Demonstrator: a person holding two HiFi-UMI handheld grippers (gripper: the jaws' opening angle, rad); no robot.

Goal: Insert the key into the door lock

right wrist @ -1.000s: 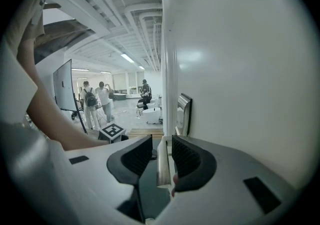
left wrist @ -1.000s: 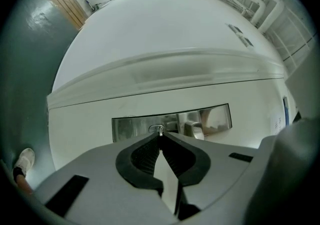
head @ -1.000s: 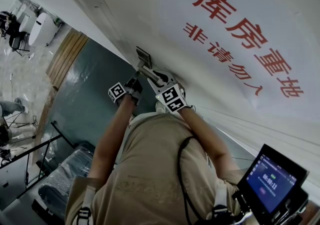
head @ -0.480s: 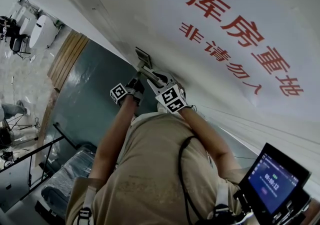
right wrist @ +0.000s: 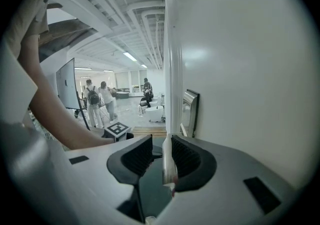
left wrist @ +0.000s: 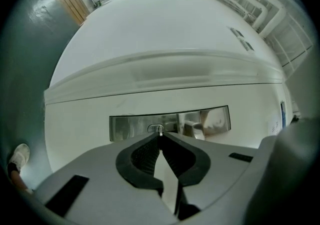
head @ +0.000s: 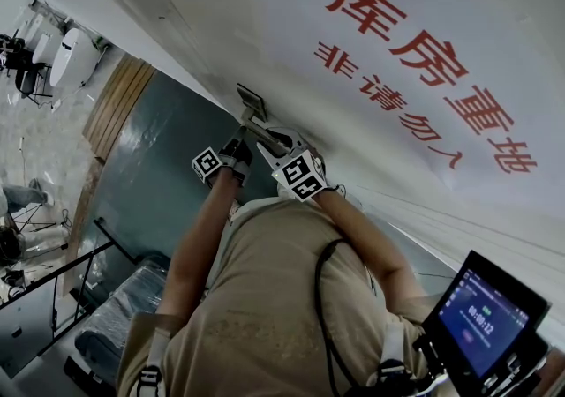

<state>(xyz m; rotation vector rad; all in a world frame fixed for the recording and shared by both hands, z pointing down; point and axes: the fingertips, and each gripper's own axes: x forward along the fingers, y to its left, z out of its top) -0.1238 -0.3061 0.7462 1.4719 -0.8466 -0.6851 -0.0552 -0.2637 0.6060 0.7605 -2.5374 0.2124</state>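
Observation:
A brushed-metal lock plate [left wrist: 170, 125] sits on the white door [left wrist: 165, 44], with an oval keyhole [left wrist: 155, 128] in it. My left gripper [left wrist: 160, 135] is shut on a thin metal key [left wrist: 159, 131] whose tip is at the keyhole. In the head view the left gripper [head: 231, 155] is just below the lock plate [head: 252, 104]. My right gripper [right wrist: 161, 141] straddles the pale door handle [right wrist: 167, 166]. The handle lies against the right pad, with a dark gap to the left pad. From the head view the right gripper [head: 281, 146] is at the silver handle [head: 262, 129].
A red-lettered sign [head: 424, 69] covers the door. A tablet [head: 481, 311] hangs at the person's right hip. Green floor [head: 159, 175] and a wooden strip [head: 119, 95] lie left of the door. Several people [right wrist: 95, 101] stand far down the hall.

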